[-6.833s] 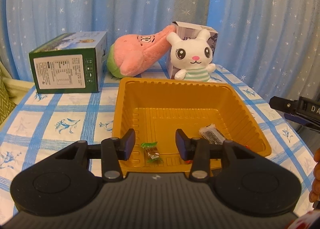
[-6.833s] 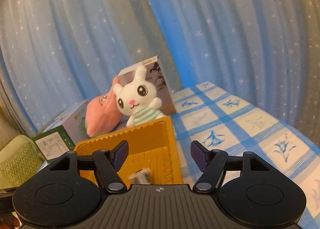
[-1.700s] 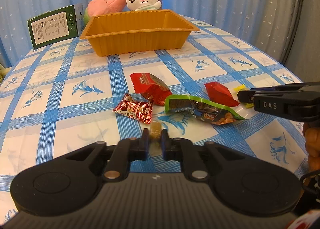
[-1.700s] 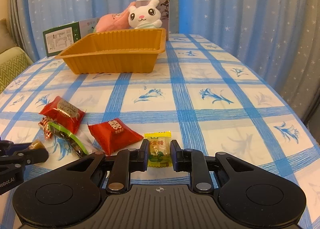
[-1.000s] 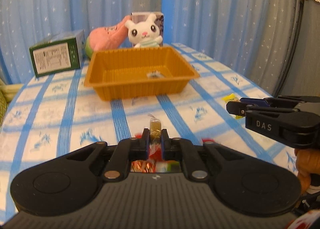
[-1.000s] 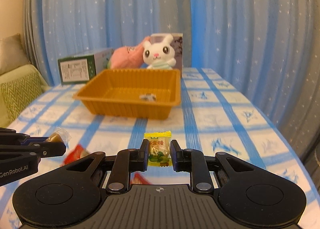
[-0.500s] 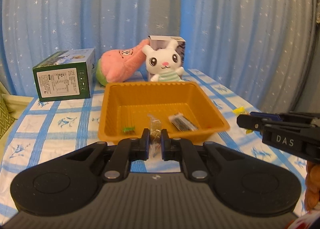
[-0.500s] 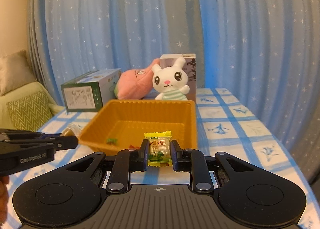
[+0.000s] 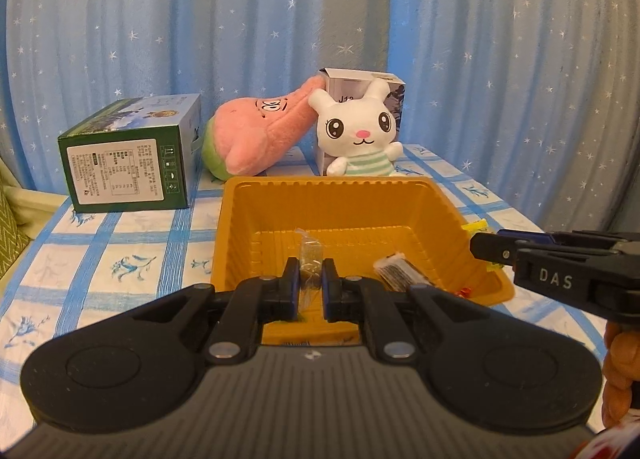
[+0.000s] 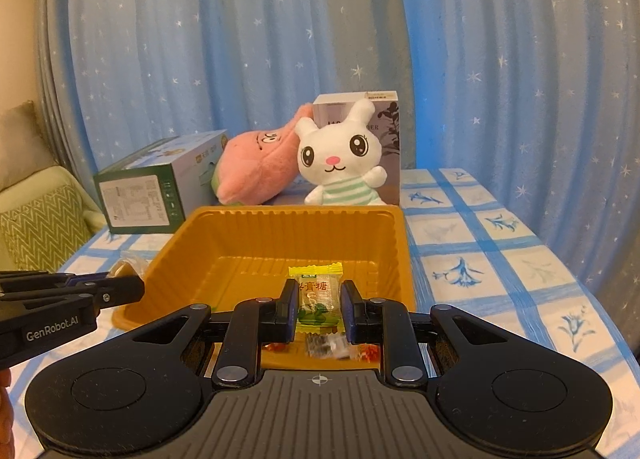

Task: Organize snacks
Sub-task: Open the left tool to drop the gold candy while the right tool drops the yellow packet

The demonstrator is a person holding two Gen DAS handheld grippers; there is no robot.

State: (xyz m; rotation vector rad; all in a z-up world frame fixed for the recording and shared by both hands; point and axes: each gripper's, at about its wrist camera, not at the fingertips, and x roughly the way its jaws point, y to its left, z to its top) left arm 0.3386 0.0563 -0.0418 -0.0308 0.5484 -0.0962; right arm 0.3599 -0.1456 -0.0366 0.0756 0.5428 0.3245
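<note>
Both snacks are at the orange tray (image 9: 240, 227), ready for dropping. The left gripper (image 9: 310, 285) is clamped on a clear-wrapped candy (image 9: 310, 259), and the right gripper (image 10: 319, 307) on a yellow-green candy (image 10: 316, 291); each hangs over the tray's near edge. Next, I think, both must open above the tray floor. Inside lie a dark packet (image 9: 400, 273) and small red pieces (image 10: 370, 351).

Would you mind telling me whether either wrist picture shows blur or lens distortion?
Left wrist view: fisheye bends the blue star-print curtain inward at the edges, corners dark; the orange plastic tray is sharp. Right wrist view: same bowing; wrappers on the tray floor under the right tool look smeared.
</note>
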